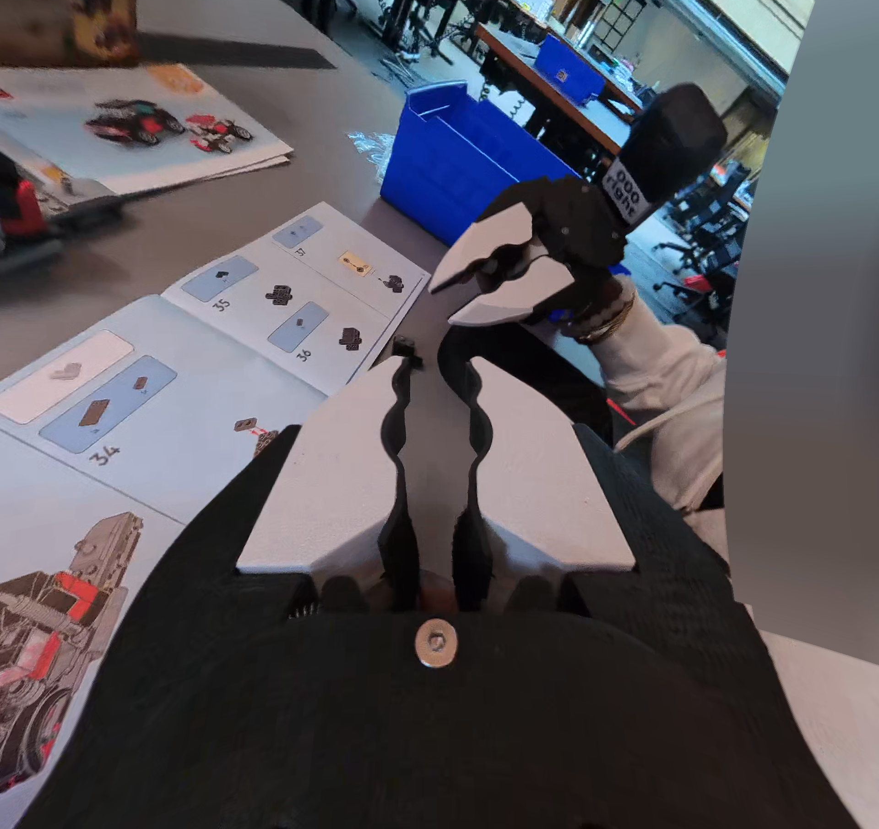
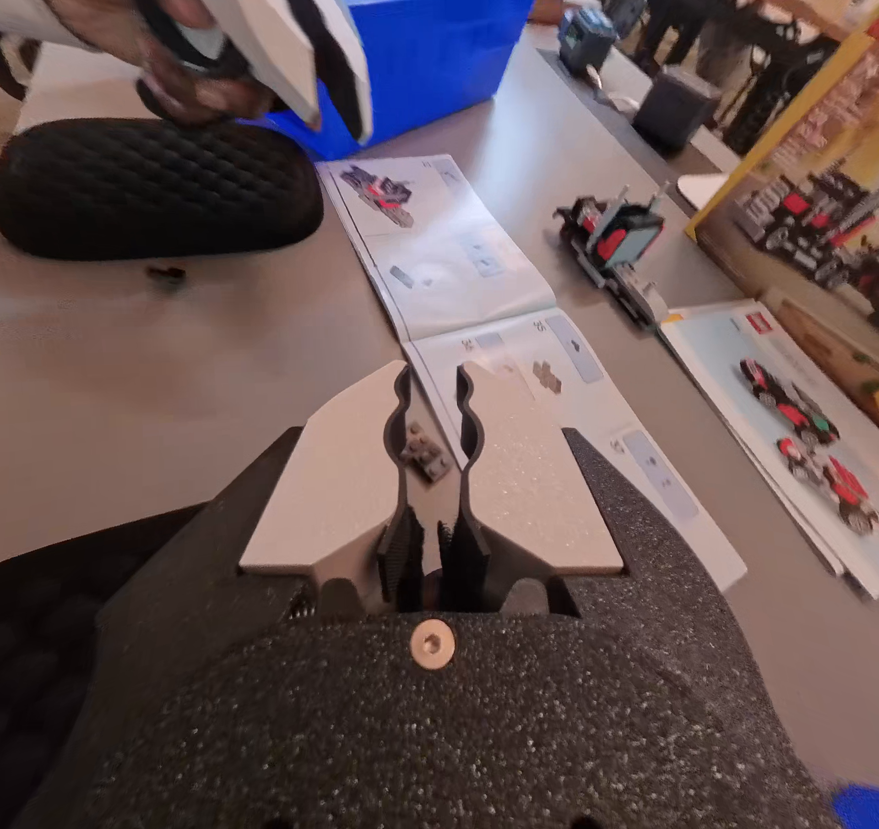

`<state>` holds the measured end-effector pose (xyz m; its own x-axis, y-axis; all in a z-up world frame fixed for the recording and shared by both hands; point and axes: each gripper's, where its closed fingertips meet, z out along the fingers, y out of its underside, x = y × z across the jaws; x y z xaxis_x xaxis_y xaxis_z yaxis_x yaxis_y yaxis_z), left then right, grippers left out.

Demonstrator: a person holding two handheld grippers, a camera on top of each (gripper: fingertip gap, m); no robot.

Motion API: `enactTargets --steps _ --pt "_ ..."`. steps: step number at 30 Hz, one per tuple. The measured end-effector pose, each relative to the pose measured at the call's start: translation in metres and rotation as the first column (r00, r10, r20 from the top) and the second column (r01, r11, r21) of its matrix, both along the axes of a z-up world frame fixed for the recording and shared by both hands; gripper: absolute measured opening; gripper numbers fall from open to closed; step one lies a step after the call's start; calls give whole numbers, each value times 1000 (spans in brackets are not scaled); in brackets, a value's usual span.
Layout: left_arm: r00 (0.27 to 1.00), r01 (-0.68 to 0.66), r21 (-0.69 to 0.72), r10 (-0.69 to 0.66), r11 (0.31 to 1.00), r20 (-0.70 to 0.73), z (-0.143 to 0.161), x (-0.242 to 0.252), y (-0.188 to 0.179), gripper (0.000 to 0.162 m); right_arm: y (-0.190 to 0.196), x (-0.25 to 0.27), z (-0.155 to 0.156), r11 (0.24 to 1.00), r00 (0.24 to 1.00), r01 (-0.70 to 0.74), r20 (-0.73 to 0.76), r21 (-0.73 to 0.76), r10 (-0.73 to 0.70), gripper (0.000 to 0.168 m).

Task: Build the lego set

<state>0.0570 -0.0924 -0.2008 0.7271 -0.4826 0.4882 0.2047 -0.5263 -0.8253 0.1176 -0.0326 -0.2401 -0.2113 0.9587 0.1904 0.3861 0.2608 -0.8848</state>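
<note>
My left gripper [image 1: 437, 364] is open and empty, low over the grey table. A small black Lego piece [image 1: 406, 347] lies just past its left fingertip, at the edge of the open instruction booklet [image 1: 200, 368]. That piece also shows in the right wrist view [image 2: 166, 273]. My right gripper [image 2: 433, 368] is open with a narrow gap. A small grey studded Lego assembly [image 2: 425, 456] shows between its fingers, lying on the table beside the booklet [image 2: 456, 254]. The right gripper [image 1: 444, 302] hangs just beyond the left one. A partly built truck [image 2: 613, 244] stands to the right.
A blue bin [image 1: 466, 163] stands at the table's far edge, also in the right wrist view [image 2: 428, 45]. A second booklet [image 2: 780, 430] and the Lego box [image 2: 808, 206] lie right. A black quilted cushion [image 2: 152, 187] sits left. A person's sleeve [image 1: 666, 378] is near. The gap from one gripper's tips to the other's is roughly 10 cm. About 6 cm separates my right fingertips from the small black Lego piece [image 1: 406, 347]. Seen from the right wrist view [image 2: 430, 460] as well. Left tips and right tips are each some 20 cm from the partly built truck [image 2: 613, 244]. Seen from the left wrist view [image 1: 30, 203] as well.
</note>
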Motion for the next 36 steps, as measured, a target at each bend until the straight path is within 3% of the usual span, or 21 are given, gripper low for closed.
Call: enactTargets --steps 5,7,13,16,21,24,27,31,36 --pt "999 -24 87 27 996 -33 -3 1 -13 29 15 31 -44 980 923 197 345 -40 -171 51" --pt "997 -50 133 59 990 -57 -3 -1 -15 29 12 36 -54 972 895 235 393 -21 -208 49" --pt "999 -19 147 23 989 -29 -4 8 -23 29 11 22 -42 998 936 56 349 -29 -43 27" --pt "999 9 119 -3 993 -46 -11 12 -29 29 15 17 -46 994 922 -104 378 43 80 26" --pt "977 125 29 -118 992 -177 -23 14 -54 29 20 16 -60 973 855 -225 488 43 176 35" --pt "916 239 -84 -253 967 -311 -38 11 -80 31 18 15 -66 962 842 -270 496 49 211 32" --pt "858 281 -156 -320 947 -401 -49 9 -93 31 16 12 -67 962 854 -271 471 38 222 19" --pt "840 319 -204 -376 926 -392 -57 17 -103 31 11 8 -61 975 889 -223 413 16 196 18" --pt "730 303 -342 -448 889 -516 -81 12 -119 34 -9 -7 -37 986 944 -164 282 -38 168 18"
